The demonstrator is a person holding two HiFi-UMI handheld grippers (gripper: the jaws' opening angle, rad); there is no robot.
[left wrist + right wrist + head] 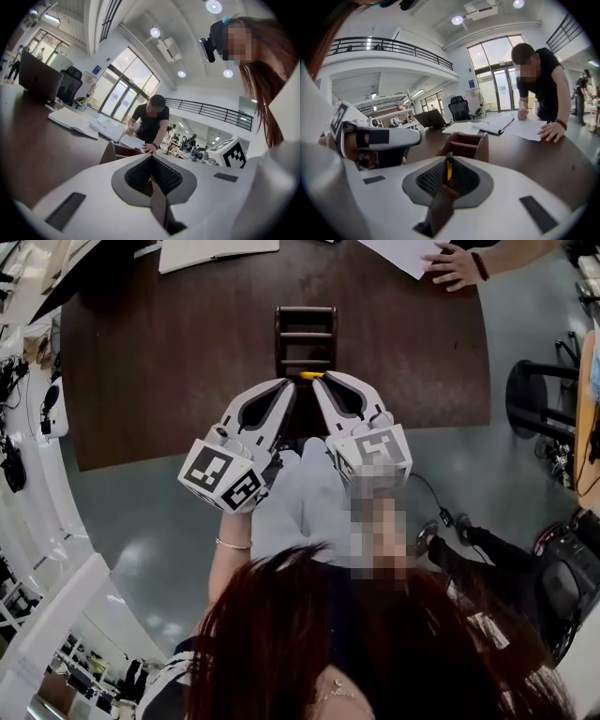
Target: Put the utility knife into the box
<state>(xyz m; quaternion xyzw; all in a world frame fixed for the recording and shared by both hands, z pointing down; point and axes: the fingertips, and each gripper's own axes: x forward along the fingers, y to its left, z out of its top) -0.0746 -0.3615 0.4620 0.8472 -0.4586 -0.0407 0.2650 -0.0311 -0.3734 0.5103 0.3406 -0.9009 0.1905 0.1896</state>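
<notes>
The yellow utility knife hangs at the table's near edge, just in front of the dark wooden box. My right gripper is shut on the knife, which stands upright between its pads as a yellow strip. The box, open-topped with dividers, sits right beyond it. My left gripper is shut, its tip close beside the knife. Only a yellow sliver shows at the seam of the left gripper, and I cannot tell whether it touches the knife. The box peeks over its jaws.
Across the brown table, a person leans with a hand on loose papers. An open notebook lies far left and a laptop further off. A black stool stands on the floor to the right.
</notes>
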